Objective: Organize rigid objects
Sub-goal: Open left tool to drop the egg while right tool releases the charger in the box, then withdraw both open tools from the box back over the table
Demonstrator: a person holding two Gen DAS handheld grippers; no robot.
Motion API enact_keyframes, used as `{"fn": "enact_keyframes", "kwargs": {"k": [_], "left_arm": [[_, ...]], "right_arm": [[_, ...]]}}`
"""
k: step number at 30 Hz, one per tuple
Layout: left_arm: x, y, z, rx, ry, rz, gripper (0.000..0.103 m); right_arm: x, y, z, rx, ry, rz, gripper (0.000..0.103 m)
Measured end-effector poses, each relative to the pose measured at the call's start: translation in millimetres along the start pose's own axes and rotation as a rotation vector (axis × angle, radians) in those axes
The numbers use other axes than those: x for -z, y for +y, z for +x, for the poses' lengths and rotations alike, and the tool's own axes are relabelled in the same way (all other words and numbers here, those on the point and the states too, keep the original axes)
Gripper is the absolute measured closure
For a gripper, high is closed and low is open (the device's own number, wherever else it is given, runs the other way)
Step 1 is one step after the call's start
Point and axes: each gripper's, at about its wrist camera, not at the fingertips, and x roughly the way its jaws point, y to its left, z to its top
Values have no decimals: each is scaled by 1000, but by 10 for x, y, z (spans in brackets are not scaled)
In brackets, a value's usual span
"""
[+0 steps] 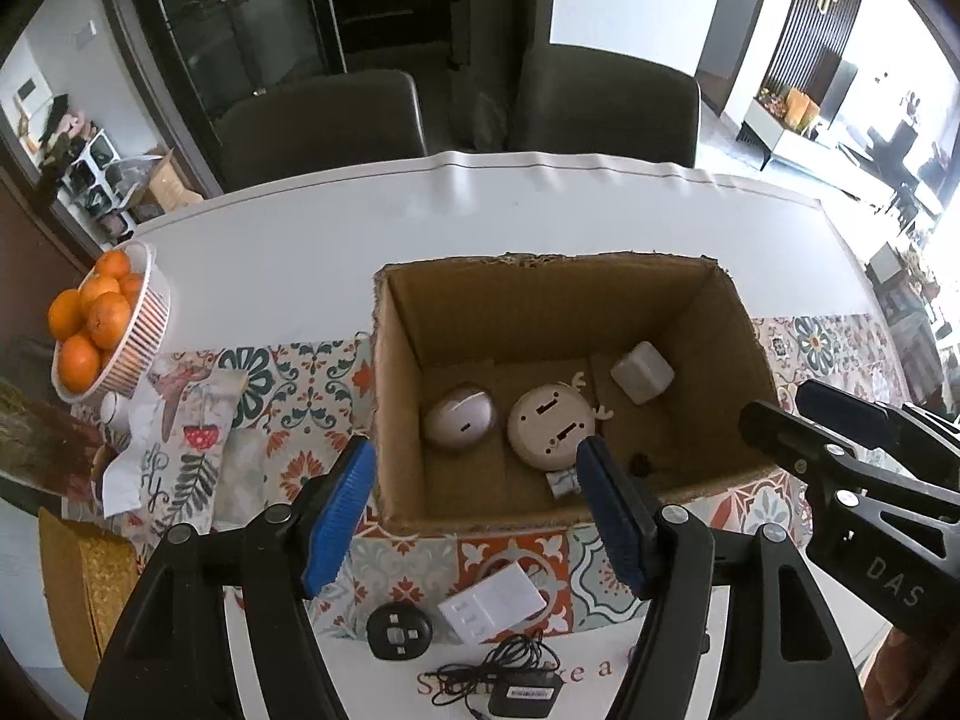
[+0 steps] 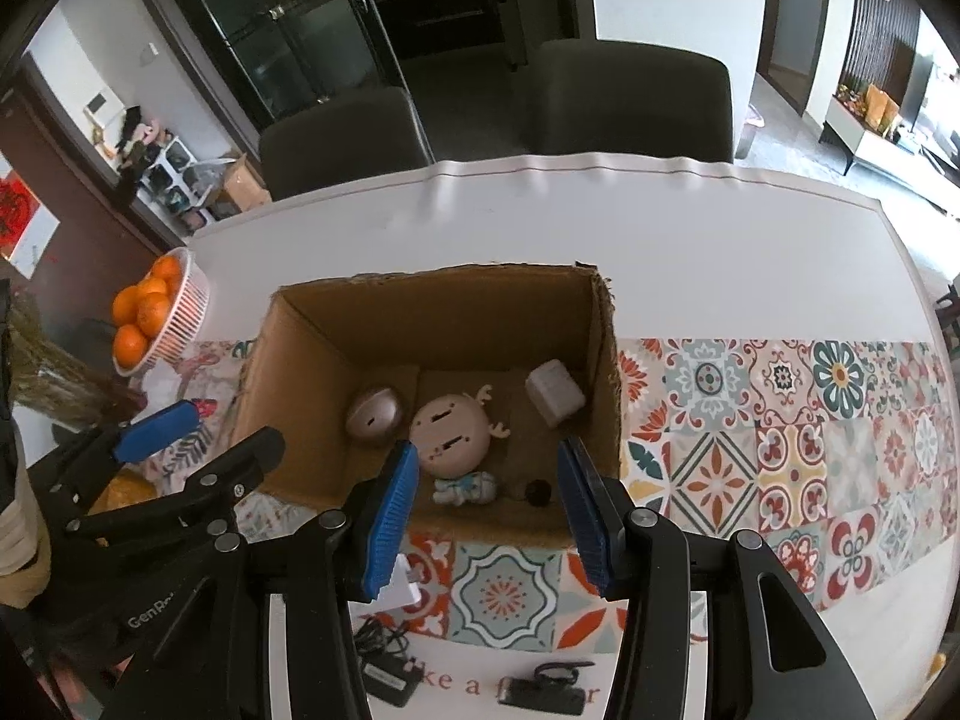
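Hovering both tools over the cardboard box (image 1: 558, 384) at frame centre, I have the left tool (image 1: 474, 516) and right tool (image 2: 489, 516) spread and empty; the white adapter (image 1: 492, 603) waits on the desk (image 1: 336, 240) below, presumably next.

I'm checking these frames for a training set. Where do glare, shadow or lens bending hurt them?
Left wrist view: daylight blows out the room at right, and the white table edge bows from the fisheye. Right wrist view: the brown cardboard box interior sits in shade, yet the beige round doll stays readable; corners vignette black.
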Motion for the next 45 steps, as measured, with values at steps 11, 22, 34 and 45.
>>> {"fn": "enact_keyframes", "kwargs": {"k": [11, 22, 34, 45], "left_arm": [[334, 257, -243, -12, -28, -39, 32], [765, 308, -314, -3, -21, -23, 32], [1168, 103, -440, 25, -20, 25, 33], [1412, -77, -419, 62, 39, 78, 33]], "right_arm": [[206, 320, -76, -58, -3, -53, 54], [582, 457, -107, -53, 21, -82, 54], [997, 295, -199, -37, 52, -68, 54], [1291, 159, -221, -36, 85, -41, 44]]}}
